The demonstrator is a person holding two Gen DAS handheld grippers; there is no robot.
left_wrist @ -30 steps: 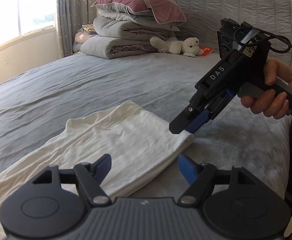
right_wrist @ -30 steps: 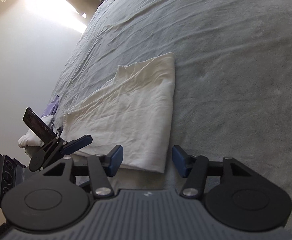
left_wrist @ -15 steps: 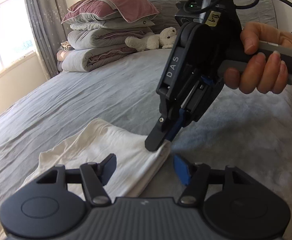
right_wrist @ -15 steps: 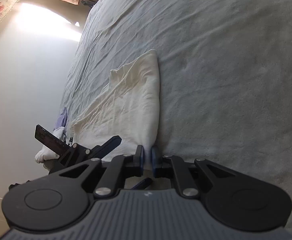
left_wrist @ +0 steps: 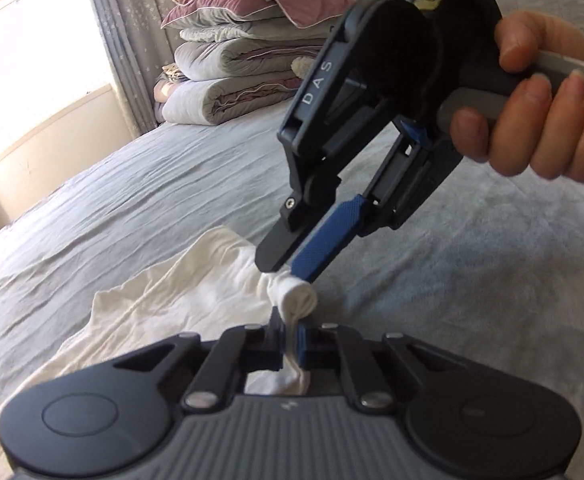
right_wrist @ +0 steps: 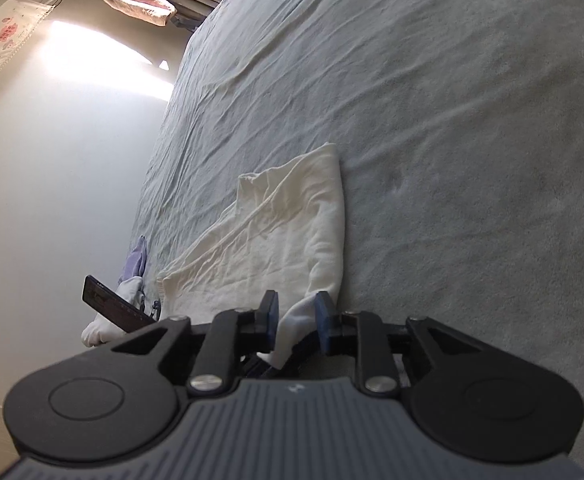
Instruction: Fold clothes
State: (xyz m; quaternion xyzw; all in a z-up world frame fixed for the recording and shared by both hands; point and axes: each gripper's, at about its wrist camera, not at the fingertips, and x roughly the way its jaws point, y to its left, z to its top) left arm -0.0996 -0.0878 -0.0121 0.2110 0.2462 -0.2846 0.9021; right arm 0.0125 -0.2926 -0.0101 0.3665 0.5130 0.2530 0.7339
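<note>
Because both tools pinch one near corner of the white garment point(left_wrist: 195, 300), it can be lifted and carried over as a fold: left gripper point(left_wrist: 289, 344) fingers clenched on cloth, right gripper point(right_wrist: 296, 322) fingers likewise, the rest lying on the grey bed point(right_wrist: 452, 140)

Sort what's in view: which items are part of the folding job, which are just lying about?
In the job:
- white garment, one corner pinched by both tools
- left tool, shut on it
- right tool, gripping the same corner

Lying about:
- stacked quilts and pillow
- curtain
- purple cloth at the bed edge
</note>
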